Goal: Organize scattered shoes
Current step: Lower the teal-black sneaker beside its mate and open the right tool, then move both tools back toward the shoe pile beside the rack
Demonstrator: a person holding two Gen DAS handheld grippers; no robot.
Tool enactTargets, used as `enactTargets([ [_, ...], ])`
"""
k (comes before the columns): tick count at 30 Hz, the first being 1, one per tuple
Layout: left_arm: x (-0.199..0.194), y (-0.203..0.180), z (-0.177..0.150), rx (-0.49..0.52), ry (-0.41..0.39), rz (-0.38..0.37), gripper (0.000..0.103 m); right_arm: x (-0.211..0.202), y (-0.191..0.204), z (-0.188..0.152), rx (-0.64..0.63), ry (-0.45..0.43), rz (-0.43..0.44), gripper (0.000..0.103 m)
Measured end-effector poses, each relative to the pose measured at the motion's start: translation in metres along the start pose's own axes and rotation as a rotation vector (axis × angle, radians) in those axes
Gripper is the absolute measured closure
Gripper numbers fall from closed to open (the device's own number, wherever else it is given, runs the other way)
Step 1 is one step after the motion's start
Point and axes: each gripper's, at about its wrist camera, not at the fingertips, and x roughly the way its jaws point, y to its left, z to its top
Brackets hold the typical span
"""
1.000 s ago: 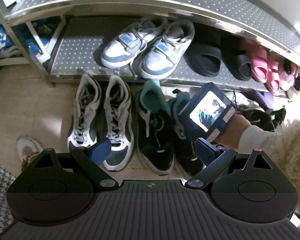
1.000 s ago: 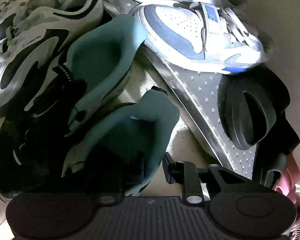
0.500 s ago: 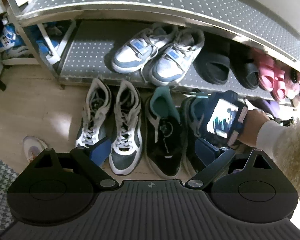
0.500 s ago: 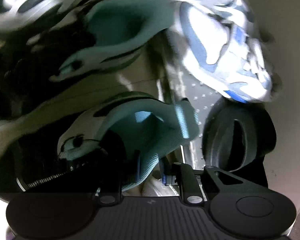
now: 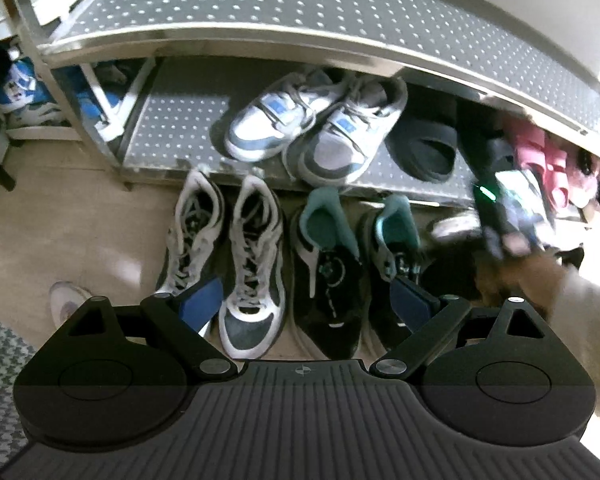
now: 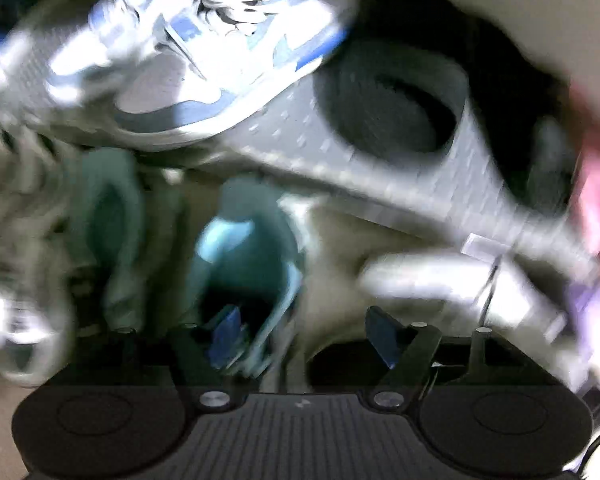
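Now | right claw (image 6: 304, 334) spread wide, empty (badly blurred view) | black shoes (image 5: 328, 276) paired on floor ahead-left of it, teal heels toward rack (image 5: 260, 36) | white shoe (image 6: 452, 276) just ahead-right | left claw (image 5: 306, 300) open, idle | best: steady first, pinch heel rim, lift level.

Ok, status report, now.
Left gripper open, empty. Right gripper open, beside black-teal shoe. Pair lined up on floor by rack. Nothing blocking.
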Motion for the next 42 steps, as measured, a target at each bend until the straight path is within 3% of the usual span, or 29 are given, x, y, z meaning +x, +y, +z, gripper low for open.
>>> enactTargets([
  [2, -0.001, 0.004, 0.001, -0.016, -0.01, 0.019, 0.009, 0.008, -0.004, -0.027, 0.006, 0.052, 0.062, 0.047],
  [3, -0.001, 0.007, 0.002, -0.024, -0.012, 0.028, 0.009, 0.012, -0.003, -0.03, -0.012, 0.056, 0.038, 0.052],
  [4, -0.001, 0.009, 0.002, -0.032, -0.014, 0.037, 0.009, 0.028, 0.001, -0.047, -0.073, 0.084, -0.064, 0.053],
  [5, -0.001, 0.012, 0.003, -0.039, -0.016, 0.045, 0.009, 0.037, 0.002, -0.056, -0.091, 0.101, -0.104, 0.056],
  [9, 0.002, 0.017, 0.006, -0.052, -0.016, 0.065, 0.009, 0.043, 0.013, -0.068, -0.112, 0.05, -0.162, 0.059],
  [10, 0.002, 0.017, 0.006, -0.05, -0.015, 0.067, 0.009, 0.035, 0.013, -0.067, -0.113, 0.045, -0.146, 0.058],
  [12, 0.005, 0.013, 0.006, -0.035, -0.011, 0.065, 0.009, 0.019, 0.012, -0.063, -0.115, 0.033, -0.112, 0.086],
  [17, 0.007, 0.001, 0.004, 0.04, 0.009, 0.038, 0.009, -0.022, 0.011, -0.054, -0.118, 0.006, -0.029, 0.089],
  [19, 0.004, -0.001, 0.005, 0.078, 0.004, 0.037, 0.009, -0.038, 0.011, -0.05, -0.12, -0.005, 0.004, 0.085],
  [20, -0.003, 0.0, 0.007, 0.111, -0.026, 0.059, 0.009, -0.046, 0.011, -0.049, -0.12, -0.011, 0.02, 0.066],
  [22, -0.016, 0.004, 0.01, 0.173, -0.084, 0.101, 0.007, -0.062, 0.01, -0.045, -0.122, -0.022, 0.054, 0.038],
  [25, -0.024, 0.009, 0.006, 0.191, -0.109, 0.11, 0.006, -0.087, 0.009, -0.04, -0.121, -0.039, 0.104, 0.036],
  [29, -0.014, -0.01, -0.011, 0.239, -0.056, 0.06, 0.006, -0.167, -0.033, -0.071, 0.055, -0.092, 0.198, 0.017],
  [33, 0.005, -0.05, -0.034, 0.332, 0.025, 0.002, 0.006, -0.216, -0.072, -0.098, 0.259, -0.18, 0.291, 0.011],
  [35, 0.014, -0.07, -0.045, 0.378, 0.066, -0.027, 0.006, -0.214, -0.091, -0.11, 0.353, -0.233, 0.305, 0.011],
  [37, 0.023, -0.089, -0.057, 0.424, 0.107, -0.056, 0.007, -0.205, -0.116, -0.124, 0.475, -0.286, 0.287, 0.015],
  [39, 0.029, -0.11, -0.065, 0.472, 0.119, -0.07, 0.007, -0.19, -0.138, -0.133, 0.606, -0.273, 0.242, 0.029],
  [42, 0.036, -0.142, -0.073, 0.544, 0.109, -0.077, 0.007, -0.191, -0.166, -0.135, 0.689, -0.268, 0.307, 0.032],
])
